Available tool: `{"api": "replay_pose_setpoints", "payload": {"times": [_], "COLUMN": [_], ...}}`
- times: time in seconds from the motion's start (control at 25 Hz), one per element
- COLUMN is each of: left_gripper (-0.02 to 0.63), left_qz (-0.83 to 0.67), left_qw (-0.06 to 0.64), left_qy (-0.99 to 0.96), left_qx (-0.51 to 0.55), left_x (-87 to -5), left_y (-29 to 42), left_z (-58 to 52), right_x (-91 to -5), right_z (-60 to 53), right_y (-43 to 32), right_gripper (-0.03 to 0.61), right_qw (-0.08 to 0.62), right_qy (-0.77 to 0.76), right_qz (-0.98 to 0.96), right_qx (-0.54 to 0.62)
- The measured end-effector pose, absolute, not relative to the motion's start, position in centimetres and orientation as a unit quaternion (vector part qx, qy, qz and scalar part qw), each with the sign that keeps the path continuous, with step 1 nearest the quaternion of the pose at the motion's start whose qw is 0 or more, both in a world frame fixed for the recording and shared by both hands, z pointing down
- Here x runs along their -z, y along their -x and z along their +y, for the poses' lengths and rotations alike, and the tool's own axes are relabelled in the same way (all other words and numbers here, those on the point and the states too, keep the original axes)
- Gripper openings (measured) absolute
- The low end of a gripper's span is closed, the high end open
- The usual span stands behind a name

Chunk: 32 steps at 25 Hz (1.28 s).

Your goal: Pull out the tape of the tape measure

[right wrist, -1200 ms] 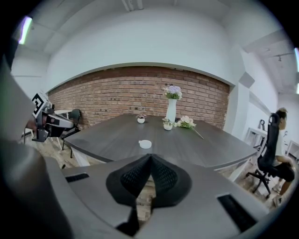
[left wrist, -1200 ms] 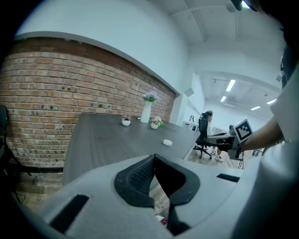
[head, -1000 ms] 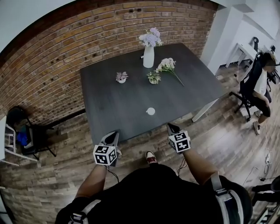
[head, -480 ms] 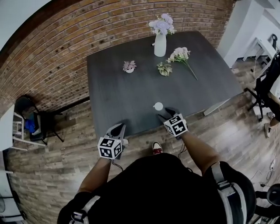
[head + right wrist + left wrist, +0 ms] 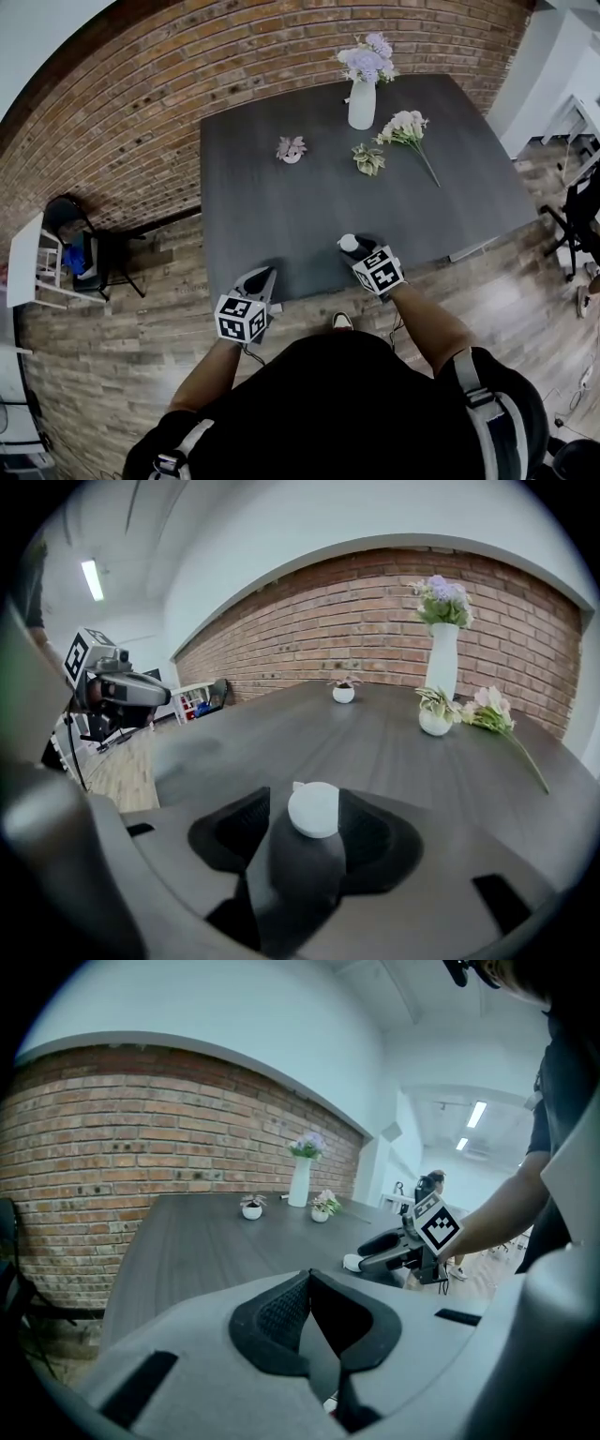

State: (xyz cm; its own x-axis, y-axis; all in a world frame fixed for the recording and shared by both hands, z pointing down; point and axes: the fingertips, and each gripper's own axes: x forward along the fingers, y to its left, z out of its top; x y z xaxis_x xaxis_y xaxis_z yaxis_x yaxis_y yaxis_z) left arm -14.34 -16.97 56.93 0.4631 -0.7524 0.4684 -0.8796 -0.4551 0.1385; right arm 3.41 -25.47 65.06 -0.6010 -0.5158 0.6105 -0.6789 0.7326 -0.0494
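Tape measure first: the small round white tape measure (image 5: 348, 243) is lying flat on the dark grey wood-grain table (image 5: 281, 202), near the front edge. A small tab is sticking out at its rim.

The right gripper (image 5: 356, 250) is reaching in over that edge. Its jaws are standing apart with the tape measure sitting between them. The right jaw is running close to the case and a gap is showing on the left side, so nothing is being clamped.

The left gripper (image 5: 263, 277) is hovering at the front edge, well apart from the tape measure, with jaw tips pressing together on nothing.

Farther back, a tall white vase of purple flowers (image 5: 362, 101), a loose bunch of pale flowers (image 5: 410, 127) and two small potted plants (image 5: 291, 150) are sitting on the table. A red brick wall (image 5: 141, 103) is running behind.
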Motion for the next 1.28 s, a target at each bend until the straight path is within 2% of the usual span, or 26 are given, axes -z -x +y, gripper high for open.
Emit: {"api": "replay_pose_setpoints", "payload": {"times": [0.44, 0.68, 1.0, 1.08, 1.16, 1.28], "left_gripper": [0.009, 0.009, 0.009, 0.009, 0.009, 0.009], "left_qz": [-0.478, -0.478, -0.492, -0.494, -0.496, -0.494], "left_qw": [0.189, 0.192, 0.196, 0.197, 0.196, 0.194], "left_qy": [-0.839, -0.838, -0.830, -0.828, -0.827, -0.829], "left_qx": [-0.178, -0.179, -0.177, -0.177, -0.178, -0.178], "left_x": [-57.2, -57.5, -57.6, -57.5, -57.5, -57.4], "left_y": [13.2, 13.5, 14.4, 14.6, 14.7, 14.3], "left_z": [-18.2, -18.0, -17.4, -17.3, -17.3, -17.6], "right_x": [-65.5, -65.0, -66.8, -66.8, -66.7, -66.1], "right_z": [-26.6, -26.5, -26.0, -26.0, -26.1, -26.1], "right_y": [-4.2, -4.5, -4.9, -4.5, -4.1, -3.7], "right_gripper": [0.225, 0.249, 0.253, 0.245, 0.210, 0.207], "right_qw": [0.305, 0.296, 0.351, 0.353, 0.351, 0.336], "right_qy": [-0.337, -0.302, -0.233, -0.232, -0.233, -0.244], "right_qz": [-0.883, -0.899, -0.903, -0.903, -0.904, -0.907], "right_qx": [-0.117, -0.108, -0.088, -0.079, -0.071, -0.070]}}
